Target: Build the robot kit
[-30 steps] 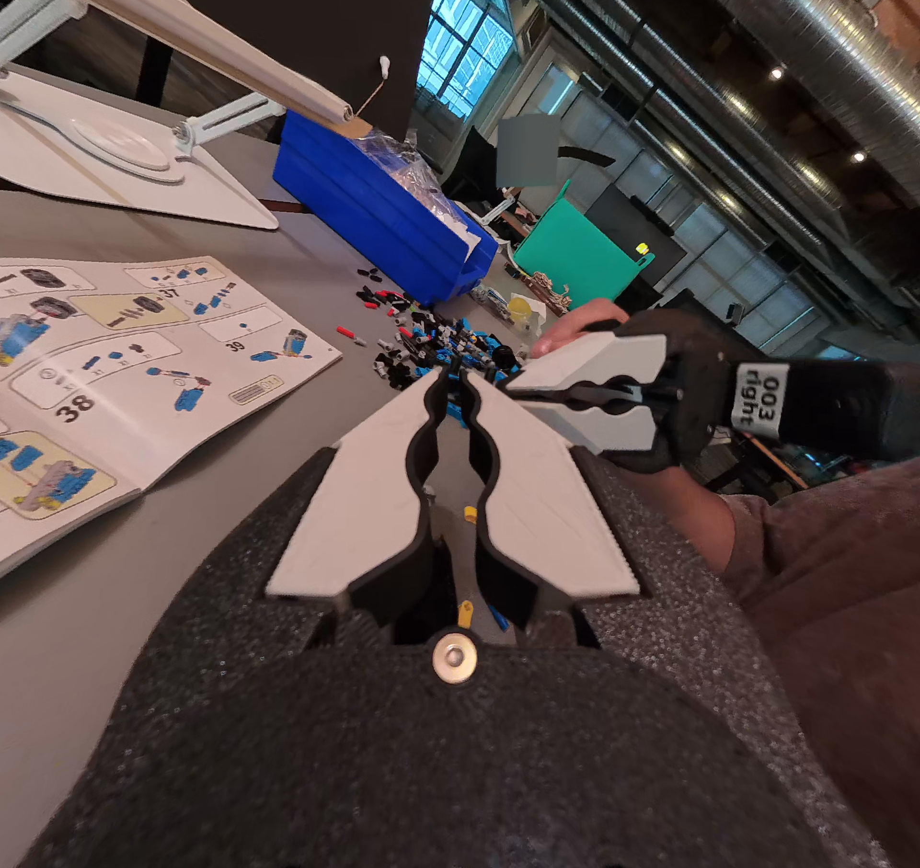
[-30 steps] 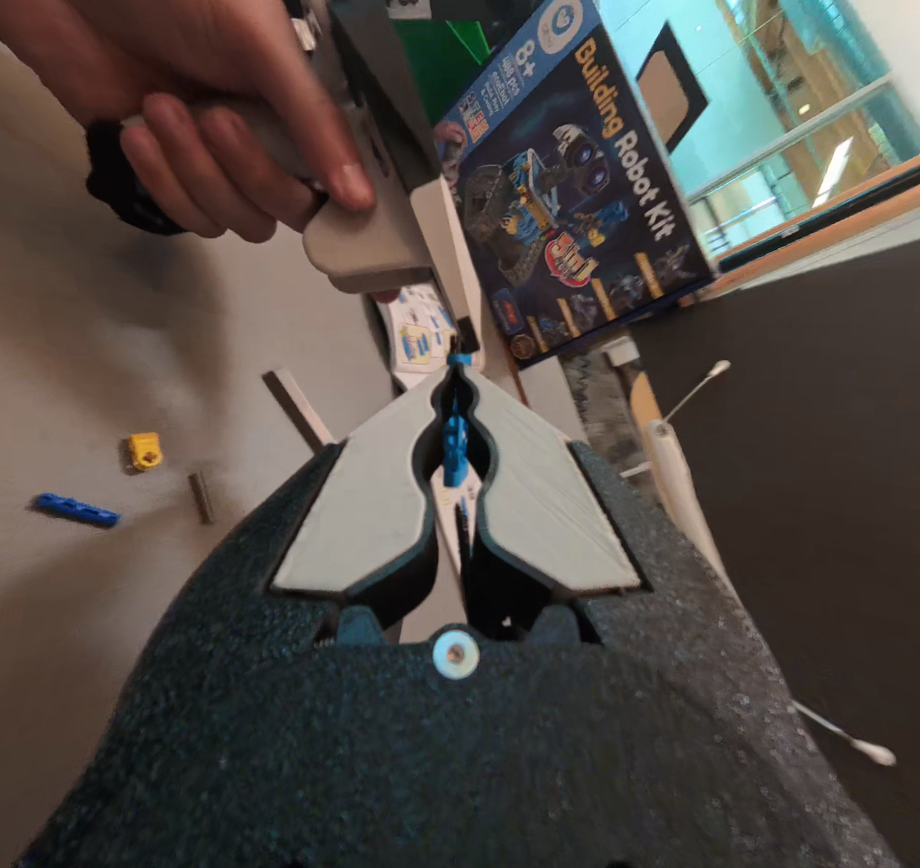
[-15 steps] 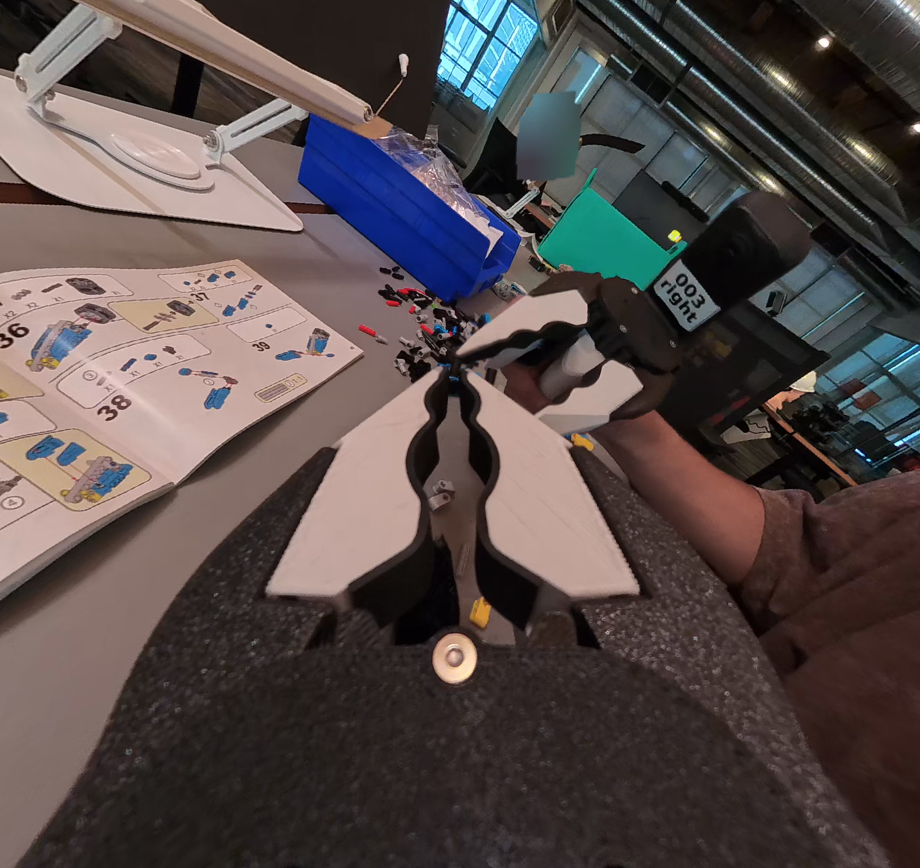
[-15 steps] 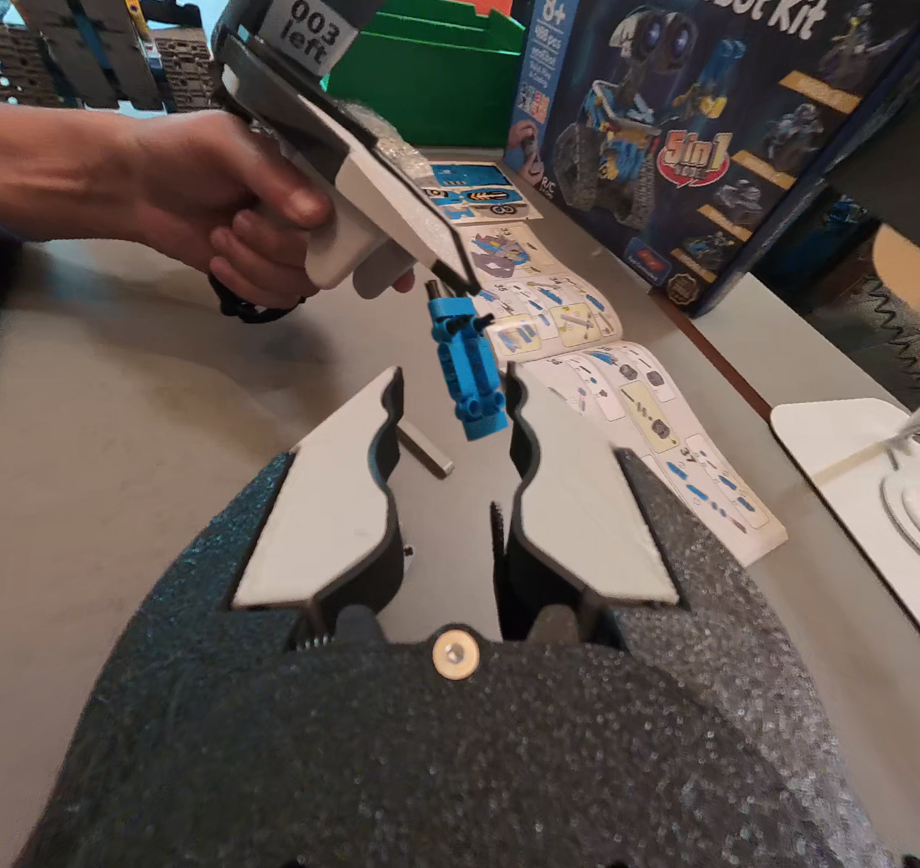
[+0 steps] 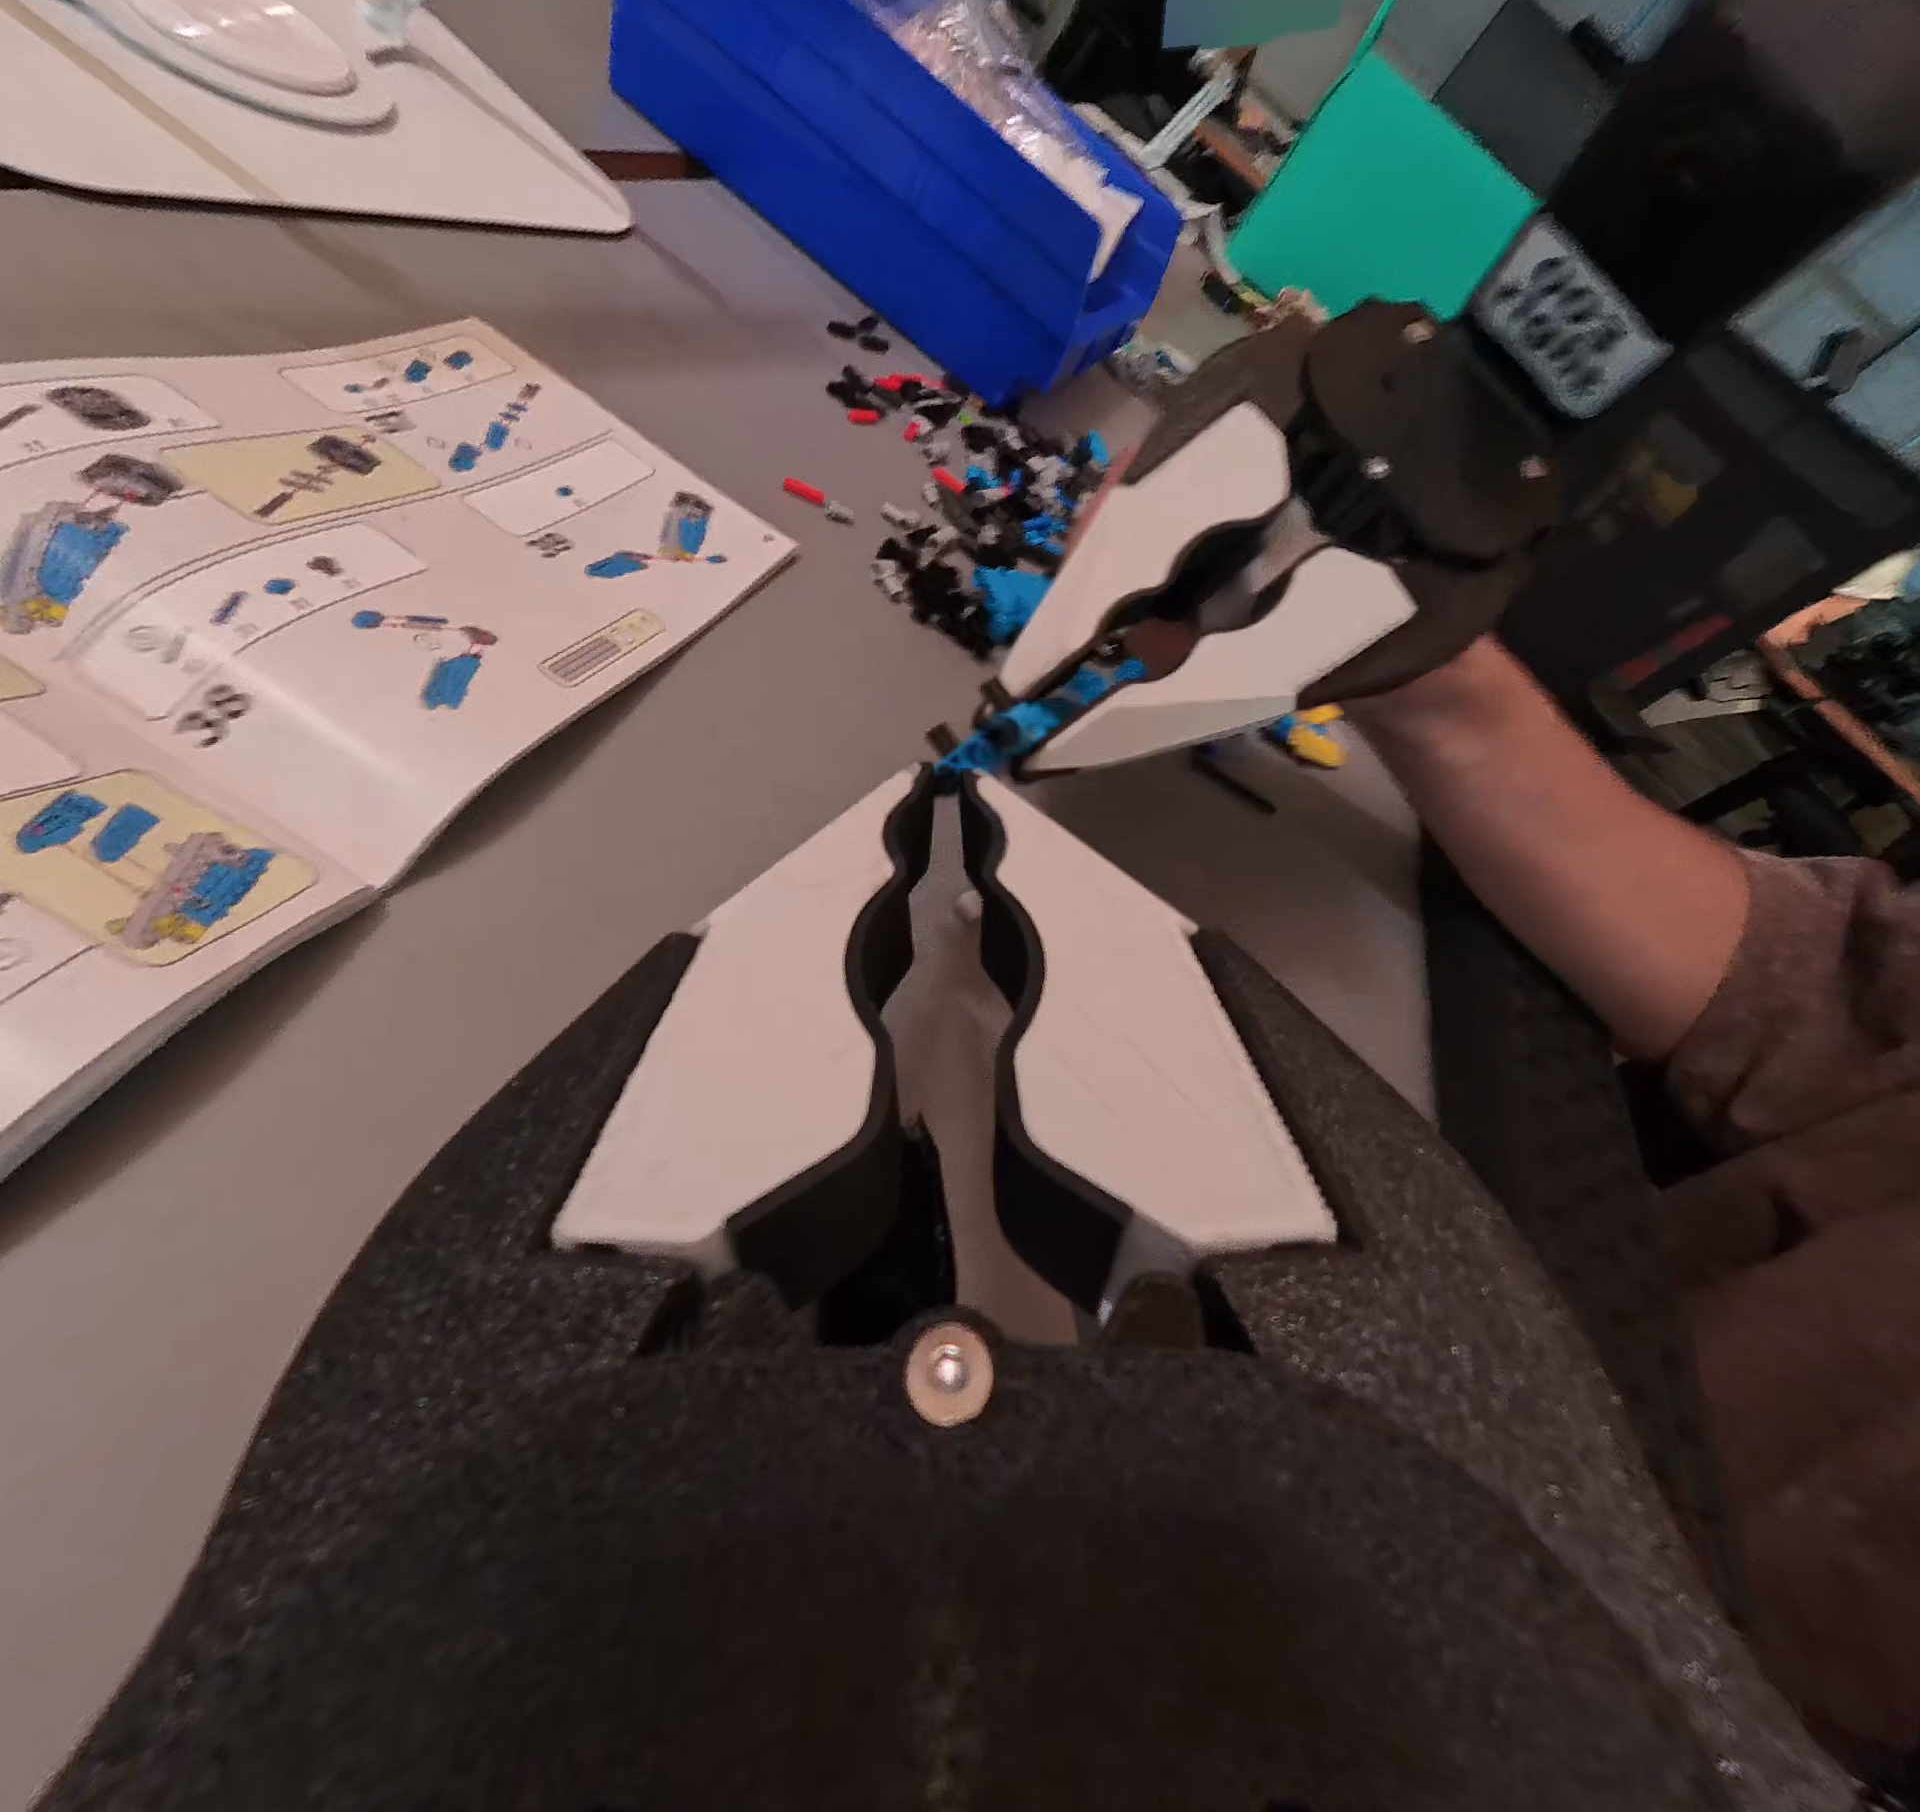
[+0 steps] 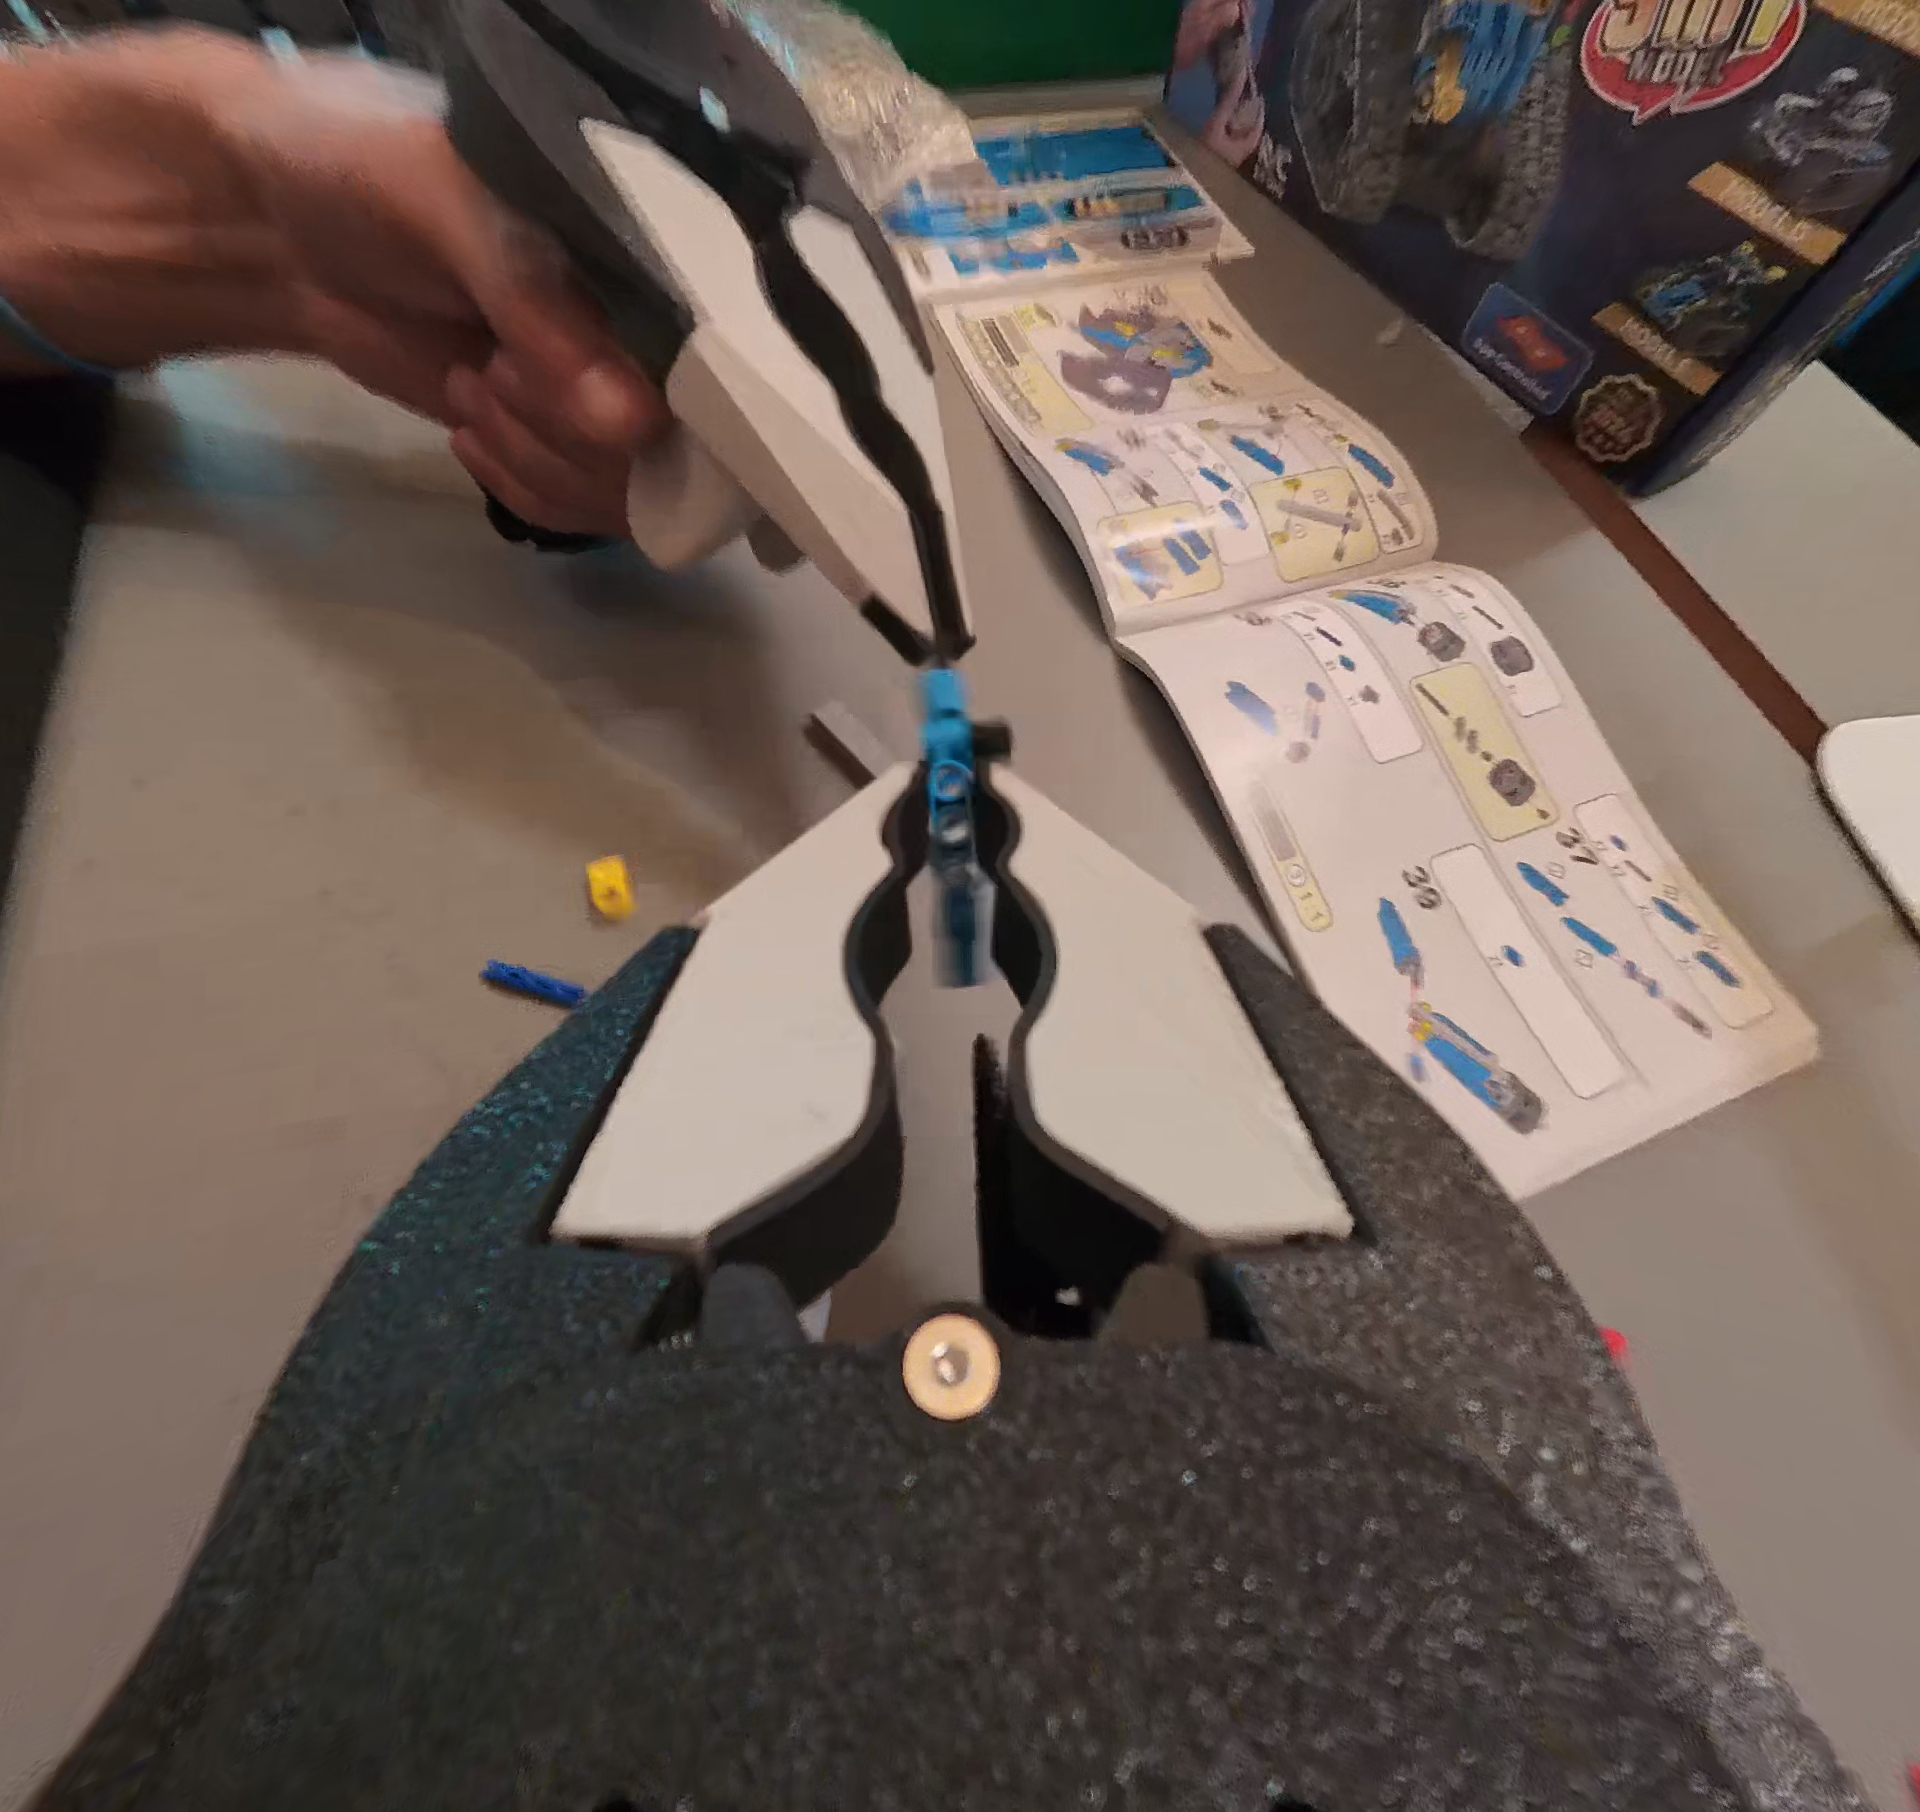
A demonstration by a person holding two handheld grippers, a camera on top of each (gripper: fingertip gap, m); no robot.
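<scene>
A printed kit box (image 6: 1621, 131) and an open picture-and-number instruction booklet (image 6: 1382, 786) lie on the grey bench (image 6: 312, 775). The right gripper (image 6: 951, 806) has its jaws clenched on a blue brick piece (image 6: 951, 827), held above the bench. The left gripper (image 5: 940, 801), jaws nearly closed, meets the piece's far tip; whether it grips is unclear.

The open instruction booklet (image 5: 343, 619) has small printed step numbers beside its pictures. Just behind the booklet stands a dark blue box (image 6: 1403, 235). It has a red and yellow badge (image 6: 1688, 17) with big letters, gold strips with small words, and a little blue tag (image 6: 1527, 349). Far behind the booklet, a white sign (image 5: 1558, 318) has dark marks too blurry to read.
</scene>
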